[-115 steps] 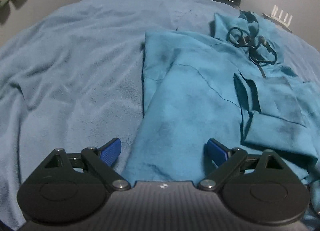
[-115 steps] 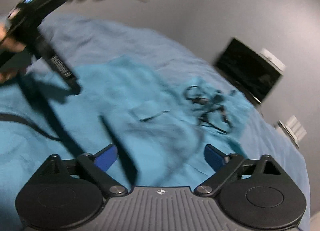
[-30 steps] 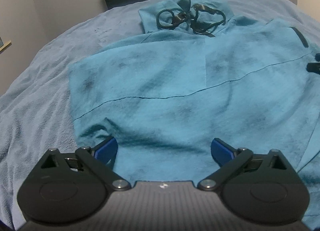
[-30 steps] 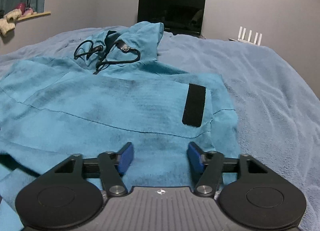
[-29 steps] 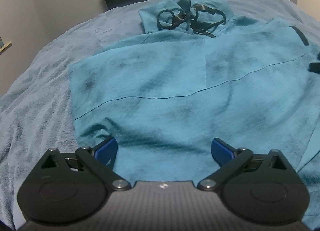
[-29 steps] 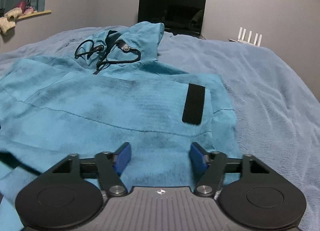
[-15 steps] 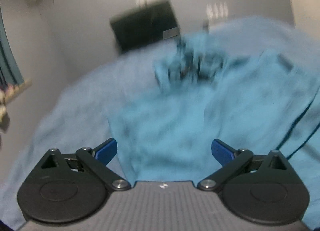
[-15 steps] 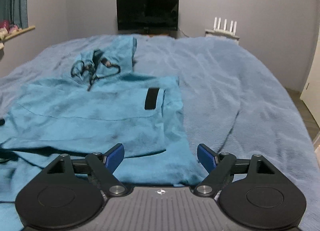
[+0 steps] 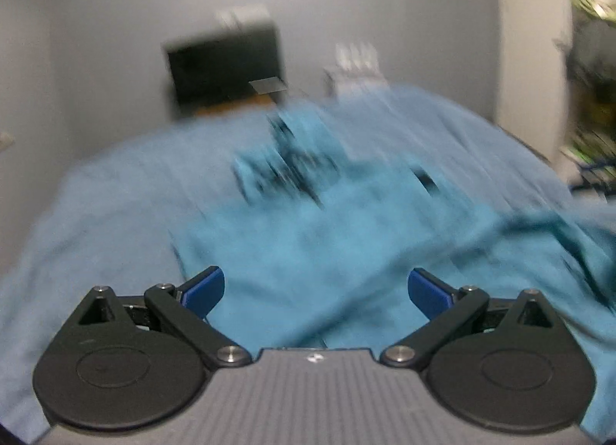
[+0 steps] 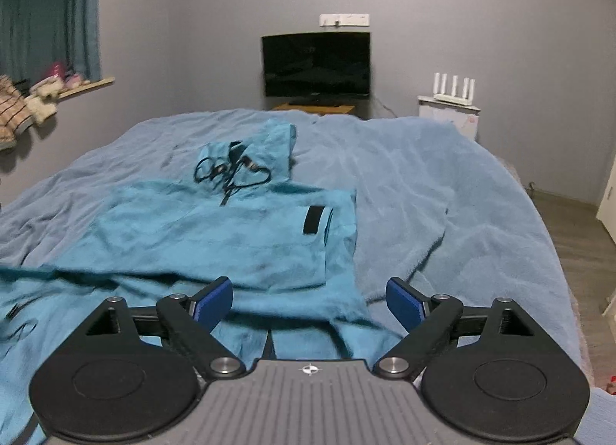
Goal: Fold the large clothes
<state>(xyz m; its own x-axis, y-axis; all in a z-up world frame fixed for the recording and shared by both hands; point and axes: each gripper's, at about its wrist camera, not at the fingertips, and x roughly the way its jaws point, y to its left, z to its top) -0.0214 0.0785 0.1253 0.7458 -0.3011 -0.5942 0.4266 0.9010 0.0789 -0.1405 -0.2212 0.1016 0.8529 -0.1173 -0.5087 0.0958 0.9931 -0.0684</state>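
Note:
A teal hooded sweatshirt (image 10: pixel 215 237) lies spread on the bed, hood at the far end with black drawstrings (image 10: pixel 231 171) coiled on it and a black patch (image 10: pixel 312 219) near its right edge. Its near part lies rumpled under the grippers. It also shows, blurred, in the left wrist view (image 9: pixel 308 245). My right gripper (image 10: pixel 310 298) is open and empty above the near hem. My left gripper (image 9: pixel 315 289) is open and empty above the sweatshirt's near left part.
A light blue blanket (image 10: pixel 442 191) covers the bed. A dark TV (image 10: pixel 316 64) stands at the far wall, with a white router (image 10: pixel 453 89) on a small cabinet to its right. A windowsill (image 10: pixel 57 89) with soft items is at left. Wood floor (image 10: pixel 577 229) lies at right.
Both grippers have pulled back and risen from the sweatshirt, so more of the room shows. The right gripper's jaws have opened wider. The left view is blurred by motion.

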